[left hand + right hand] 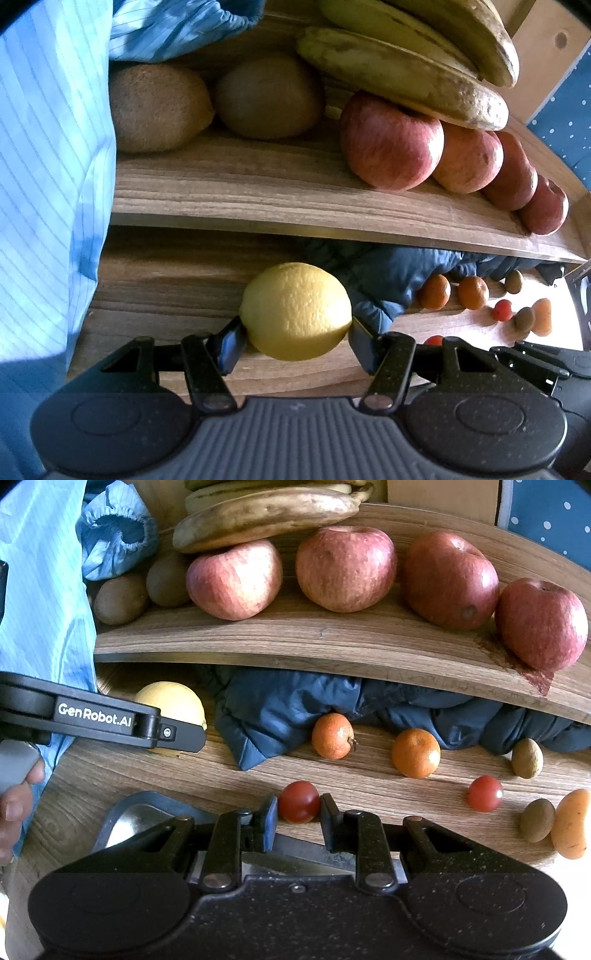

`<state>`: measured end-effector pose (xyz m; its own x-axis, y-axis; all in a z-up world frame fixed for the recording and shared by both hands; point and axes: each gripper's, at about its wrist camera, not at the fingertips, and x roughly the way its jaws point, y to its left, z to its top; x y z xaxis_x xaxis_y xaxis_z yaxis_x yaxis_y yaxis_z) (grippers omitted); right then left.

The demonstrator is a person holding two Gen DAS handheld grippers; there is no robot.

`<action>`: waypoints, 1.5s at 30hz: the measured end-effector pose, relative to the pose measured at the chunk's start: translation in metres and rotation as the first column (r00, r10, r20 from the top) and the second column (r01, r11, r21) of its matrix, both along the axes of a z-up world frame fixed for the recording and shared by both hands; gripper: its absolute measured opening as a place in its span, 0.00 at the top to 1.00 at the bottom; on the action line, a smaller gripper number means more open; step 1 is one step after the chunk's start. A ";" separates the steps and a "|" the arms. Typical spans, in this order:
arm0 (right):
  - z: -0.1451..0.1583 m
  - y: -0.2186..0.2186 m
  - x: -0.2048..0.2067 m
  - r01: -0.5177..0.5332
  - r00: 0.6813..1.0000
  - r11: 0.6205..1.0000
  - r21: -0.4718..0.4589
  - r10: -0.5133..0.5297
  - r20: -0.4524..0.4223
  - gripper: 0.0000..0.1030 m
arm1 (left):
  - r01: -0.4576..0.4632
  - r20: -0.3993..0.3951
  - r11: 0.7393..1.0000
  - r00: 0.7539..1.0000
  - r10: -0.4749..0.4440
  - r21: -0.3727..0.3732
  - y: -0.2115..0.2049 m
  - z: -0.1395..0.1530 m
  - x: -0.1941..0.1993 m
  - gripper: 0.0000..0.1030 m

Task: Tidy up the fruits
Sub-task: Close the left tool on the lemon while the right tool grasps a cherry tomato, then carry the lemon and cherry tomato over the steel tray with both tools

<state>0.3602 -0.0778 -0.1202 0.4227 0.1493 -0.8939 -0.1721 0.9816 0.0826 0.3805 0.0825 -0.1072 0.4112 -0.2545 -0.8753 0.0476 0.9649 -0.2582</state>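
My left gripper (pixel 295 343) is shut on a yellow lemon (pixel 295 310), held low over the wooden table under the shelf; the lemon also shows in the right wrist view (pixel 173 701) behind the left gripper's finger (pixel 177 734). My right gripper (pixel 298 818) is shut on a red cherry tomato (pixel 299 801) at table level. The wooden shelf (pixel 295 642) carries several red apples (pixel 345 568), two kiwis (pixel 159 107) and bananas (pixel 402 74).
On the table lie two tangerines (pixel 332 735) (pixel 415 753), another cherry tomato (pixel 484 794), small brown fruits (pixel 527 757) and an orange one (pixel 570 823). A dark blue jacket (pixel 288 712) lies under the shelf. A metal tray (pixel 136 819) sits beneath my right gripper. A light blue sleeve (pixel 48 184) fills the left.
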 end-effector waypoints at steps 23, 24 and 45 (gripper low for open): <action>0.005 -0.002 -0.003 0.001 1.000 1.000 0.011 -0.001 0.011 0.75 | 0.033 -0.006 0.999 0.999 -0.033 -0.012 -0.015 -0.002 -0.011 0.37; 0.005 -0.002 -0.003 0.000 1.000 1.000 0.011 0.000 0.011 0.75 | 0.033 -0.004 0.999 0.999 -0.033 -0.011 -0.015 -0.002 -0.011 0.37; 0.000 0.000 0.001 0.005 1.000 1.000 0.002 -0.005 0.005 0.75 | 0.013 0.005 1.000 1.000 -0.013 -0.007 -0.013 -0.002 -0.002 0.32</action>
